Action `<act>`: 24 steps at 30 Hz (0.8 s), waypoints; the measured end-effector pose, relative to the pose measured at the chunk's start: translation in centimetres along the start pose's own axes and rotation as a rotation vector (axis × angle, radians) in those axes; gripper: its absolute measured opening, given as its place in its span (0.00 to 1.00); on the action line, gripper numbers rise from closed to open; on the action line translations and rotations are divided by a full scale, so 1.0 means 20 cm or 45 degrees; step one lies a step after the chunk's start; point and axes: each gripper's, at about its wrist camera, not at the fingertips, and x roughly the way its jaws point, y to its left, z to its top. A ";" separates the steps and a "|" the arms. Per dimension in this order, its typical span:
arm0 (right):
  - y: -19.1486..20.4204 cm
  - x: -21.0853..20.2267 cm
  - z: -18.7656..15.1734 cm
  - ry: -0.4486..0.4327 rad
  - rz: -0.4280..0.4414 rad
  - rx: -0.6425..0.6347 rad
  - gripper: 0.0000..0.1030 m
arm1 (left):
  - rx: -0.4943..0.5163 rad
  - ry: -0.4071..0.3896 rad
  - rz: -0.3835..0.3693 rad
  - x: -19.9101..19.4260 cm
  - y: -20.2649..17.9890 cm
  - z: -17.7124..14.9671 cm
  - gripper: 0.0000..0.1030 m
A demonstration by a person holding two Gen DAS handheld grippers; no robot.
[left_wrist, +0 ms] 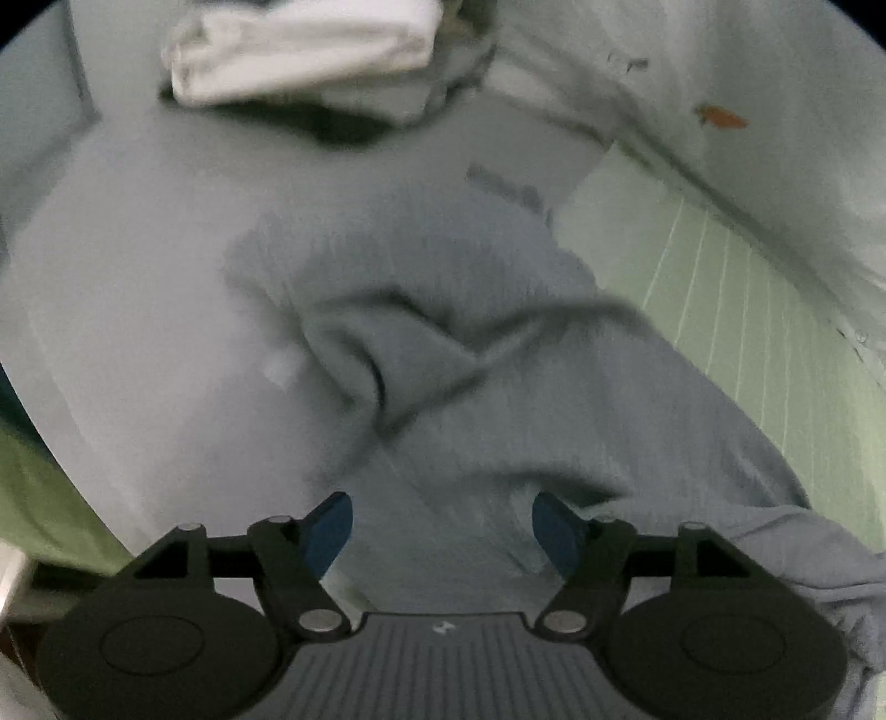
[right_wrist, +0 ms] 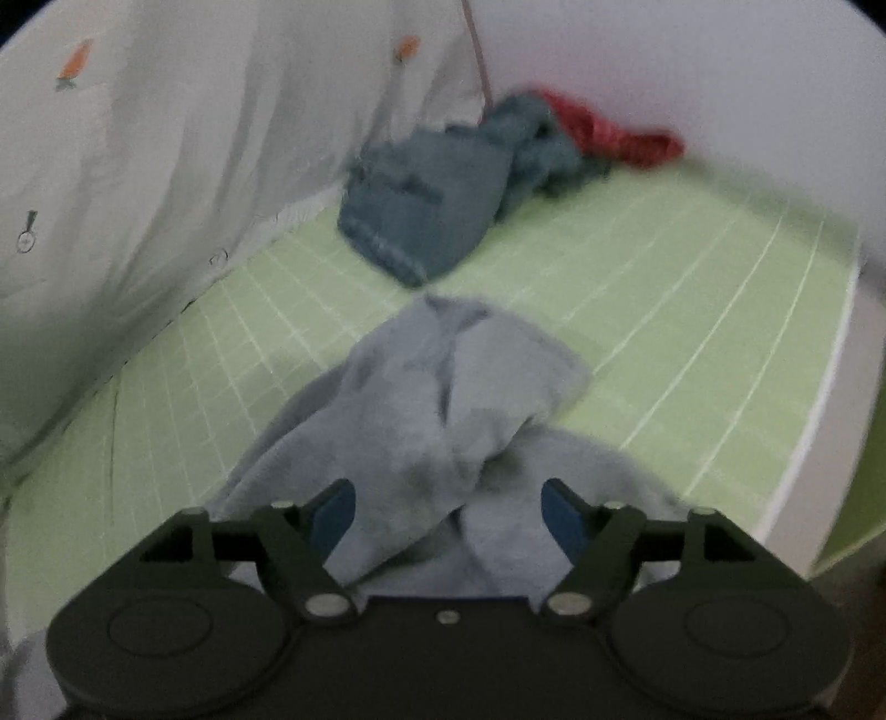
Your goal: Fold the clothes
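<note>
Grey sweatshirt (left_wrist: 421, 332) lies rumpled on the green gridded sheet (right_wrist: 664, 310), straight ahead of both sets of jaws and running under them. Left gripper (left_wrist: 442, 526) stands wide, nothing between its blue pads (left_wrist: 329, 531); right gripper (right_wrist: 447, 512) is wide too, bunched fleece rising between its fingers but unpinched. It looks soft, thick and floppy, likely to sag, so I'd pinch a hem or cuff edge, not the bulk. Beyond the left jaws, only that view has the folded white garment (left_wrist: 299, 50); only the right view has the blue-and-red heap (right_wrist: 487, 171) far ahead.
</note>
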 end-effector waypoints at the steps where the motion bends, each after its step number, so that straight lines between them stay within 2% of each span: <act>1: 0.00 0.03 -0.01 0.034 -0.002 0.008 0.73 | -0.020 0.026 -0.008 0.03 0.00 -0.01 0.70; 4: 0.03 0.13 -0.04 0.112 -0.016 -0.010 0.73 | -0.017 0.064 0.018 0.10 -0.03 -0.02 0.70; 8: 0.09 0.19 -0.07 0.180 -0.020 -0.064 0.81 | 0.010 0.105 0.048 0.19 -0.11 0.00 0.70; 14: 0.22 0.15 -0.16 0.242 -0.060 -0.412 0.82 | 0.069 0.080 0.088 0.26 -0.24 0.07 0.73; 17: 0.26 0.18 -0.19 0.173 -0.061 -0.525 0.83 | 0.127 0.046 0.155 0.32 -0.33 0.12 0.73; 19: 0.31 0.22 -0.17 0.126 -0.030 -0.574 0.78 | 0.188 0.027 0.185 0.36 -0.40 0.16 0.74; 20: 0.33 0.23 -0.15 0.104 -0.013 -0.597 0.72 | 0.207 0.020 0.187 0.37 -0.44 0.18 0.74; 24: 0.43 0.35 -0.06 0.069 0.039 -0.624 0.73 | 0.243 0.007 0.184 0.43 -0.53 0.28 0.77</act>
